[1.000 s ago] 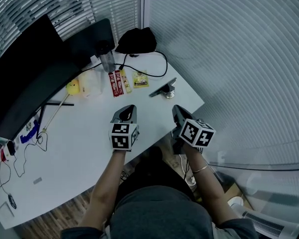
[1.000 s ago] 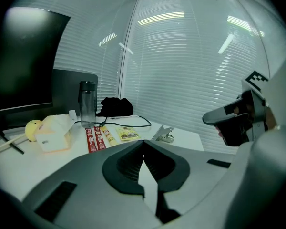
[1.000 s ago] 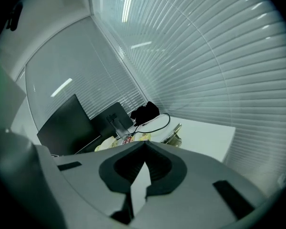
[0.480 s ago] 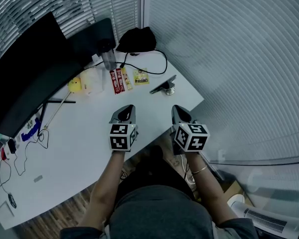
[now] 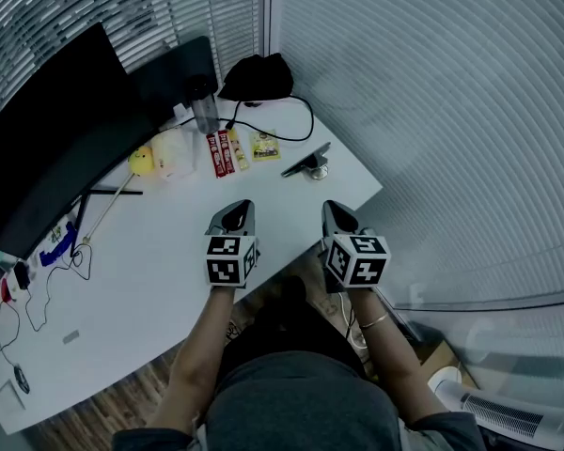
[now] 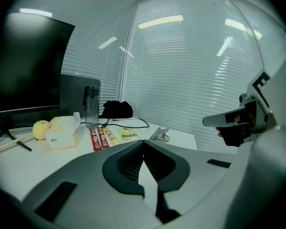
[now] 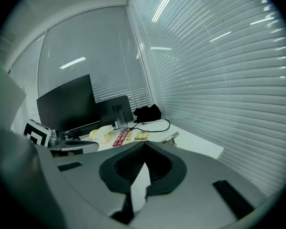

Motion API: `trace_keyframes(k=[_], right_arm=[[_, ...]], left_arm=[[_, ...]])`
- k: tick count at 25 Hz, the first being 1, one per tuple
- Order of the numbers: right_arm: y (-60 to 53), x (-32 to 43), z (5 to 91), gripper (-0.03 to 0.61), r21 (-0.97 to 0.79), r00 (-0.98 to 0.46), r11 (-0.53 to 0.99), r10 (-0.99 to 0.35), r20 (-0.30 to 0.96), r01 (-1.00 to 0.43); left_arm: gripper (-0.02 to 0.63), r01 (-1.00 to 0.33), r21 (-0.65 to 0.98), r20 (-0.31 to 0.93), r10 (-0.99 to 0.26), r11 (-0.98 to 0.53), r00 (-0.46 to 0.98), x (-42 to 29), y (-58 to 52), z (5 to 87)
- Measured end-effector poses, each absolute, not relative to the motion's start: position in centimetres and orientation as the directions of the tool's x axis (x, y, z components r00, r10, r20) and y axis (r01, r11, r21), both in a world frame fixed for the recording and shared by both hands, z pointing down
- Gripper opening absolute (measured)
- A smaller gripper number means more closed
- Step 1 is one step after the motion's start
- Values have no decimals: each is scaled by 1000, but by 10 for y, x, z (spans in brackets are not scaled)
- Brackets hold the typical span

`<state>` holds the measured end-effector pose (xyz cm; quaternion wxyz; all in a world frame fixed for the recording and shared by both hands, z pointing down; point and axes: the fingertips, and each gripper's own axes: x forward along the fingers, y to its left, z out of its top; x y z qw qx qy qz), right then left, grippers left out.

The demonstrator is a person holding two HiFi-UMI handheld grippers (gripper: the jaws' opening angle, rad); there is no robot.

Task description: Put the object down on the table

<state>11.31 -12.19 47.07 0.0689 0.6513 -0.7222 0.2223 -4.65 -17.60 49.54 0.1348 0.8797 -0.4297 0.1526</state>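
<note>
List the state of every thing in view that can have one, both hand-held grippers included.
Left hand-held gripper: jaws together, nothing between them.
Right hand-held gripper: jaws together, nothing between them.
Monitor: screen dark.
Bottle: standing upright on the table.
Red packets: lying flat, side by side.
Yellow packet: lying flat.

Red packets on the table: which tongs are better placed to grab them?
Probably left: the left tongs sit nearer the red packets; the right tongs are farther off to the side.
</note>
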Motion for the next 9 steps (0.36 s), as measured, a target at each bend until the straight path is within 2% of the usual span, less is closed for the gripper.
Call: trace_keyframes(k=[9], right_arm=[[-128,114,475,3,-247,-144,45,-906,397,-968]], left_arm=[[21,-794,103,385,-712,-599,587,-47,-183,495]])
